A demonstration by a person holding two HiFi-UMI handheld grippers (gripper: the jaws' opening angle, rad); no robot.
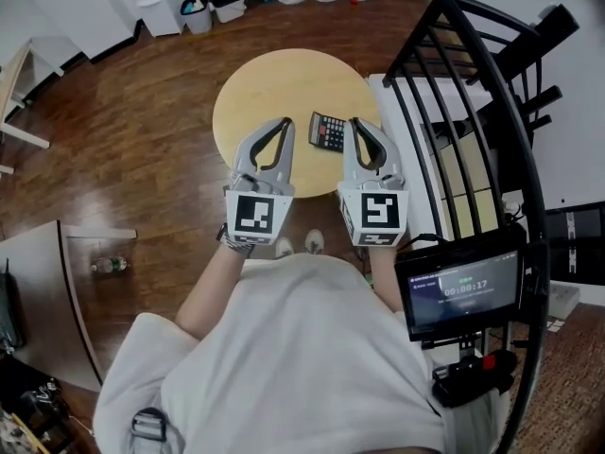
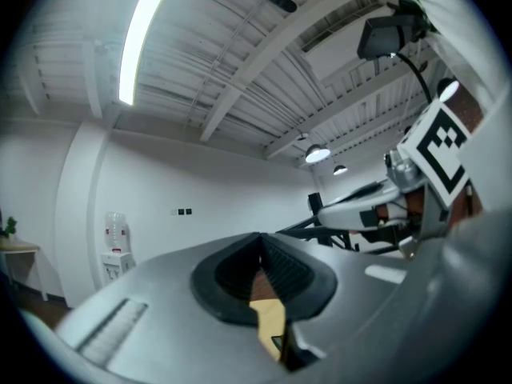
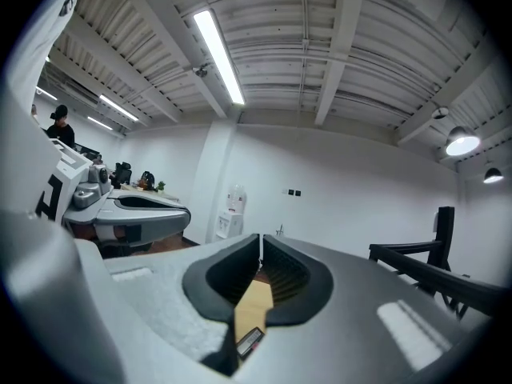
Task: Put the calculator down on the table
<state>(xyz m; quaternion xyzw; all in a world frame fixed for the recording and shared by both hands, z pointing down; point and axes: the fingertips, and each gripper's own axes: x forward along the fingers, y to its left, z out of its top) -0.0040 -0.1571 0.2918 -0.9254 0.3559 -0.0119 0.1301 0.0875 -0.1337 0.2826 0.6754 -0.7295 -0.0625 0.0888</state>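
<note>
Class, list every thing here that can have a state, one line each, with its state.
calculator: lying flat on the round table, keys up, held by neither claw.
left claw: shut, empty.
right claw: shut, empty.
monitor: switched on.
bottle: lying on its side on the floor.

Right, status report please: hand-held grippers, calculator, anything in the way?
Left hand-held gripper shut, empty; right hand-held gripper shut, empty. Calculator flat on round table, between the tips. Nothing in the way.

A calculator (image 1: 328, 131) lies on the round wooden table (image 1: 265, 93).
</note>
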